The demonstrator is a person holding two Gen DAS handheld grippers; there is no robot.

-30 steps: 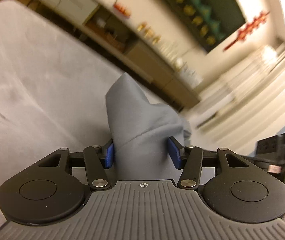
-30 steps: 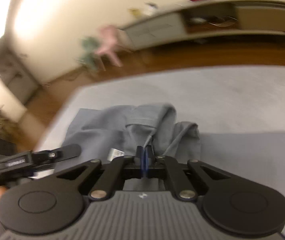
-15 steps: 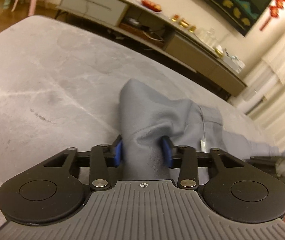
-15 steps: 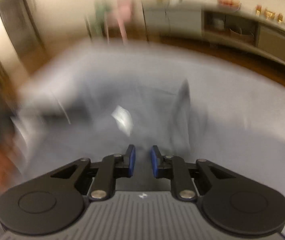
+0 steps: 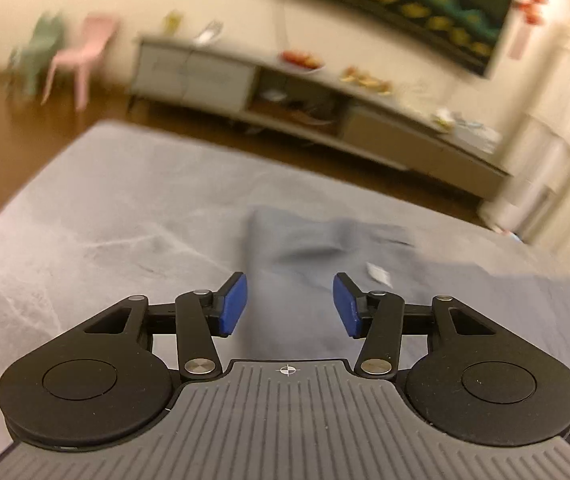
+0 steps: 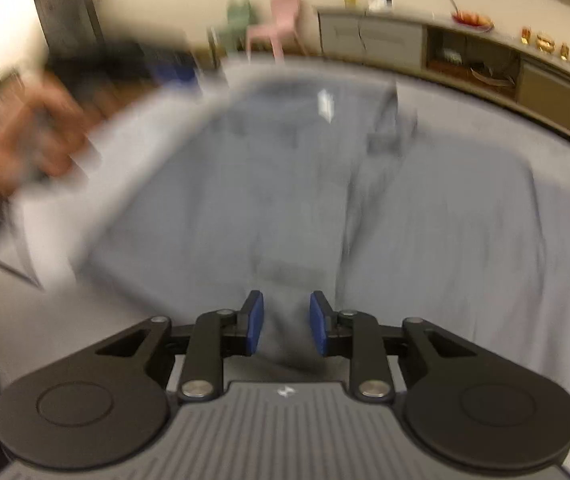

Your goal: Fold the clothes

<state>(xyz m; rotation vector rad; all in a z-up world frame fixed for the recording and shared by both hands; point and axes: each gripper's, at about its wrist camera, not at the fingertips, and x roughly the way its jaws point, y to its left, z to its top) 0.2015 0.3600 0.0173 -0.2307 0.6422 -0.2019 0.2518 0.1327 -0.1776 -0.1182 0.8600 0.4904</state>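
Observation:
A grey garment [image 5: 325, 248] lies folded and flat on the grey table [image 5: 105, 220], a white label [image 5: 379, 272] showing on it. My left gripper [image 5: 290, 304] hovers above its near part. Its jaws are opening, and the blue pads [image 5: 233, 304] press on nothing. In the blurred right wrist view the garment [image 6: 325, 200] spreads across the table. My right gripper [image 6: 287, 328] is over its near edge, jaws opening. A fold of grey cloth shows in the gap, and the pads [image 6: 255, 328] stand clear of it. A hand [image 6: 37, 140] with the left gripper is a blur at upper left.
Beyond the table's far edge [image 5: 285, 160] are a wooden floor and a low sideboard [image 5: 265, 88] along the wall. A pink chair [image 5: 85, 52] and a green one stand to its left, and pale curtains [image 5: 557, 120] hang at the right.
My left gripper has let go of the bunched grey cloth and pulled up and back; the cloth now lies flat. My right gripper, shut on cloth a second ago, has opened and swung quickly sideways.

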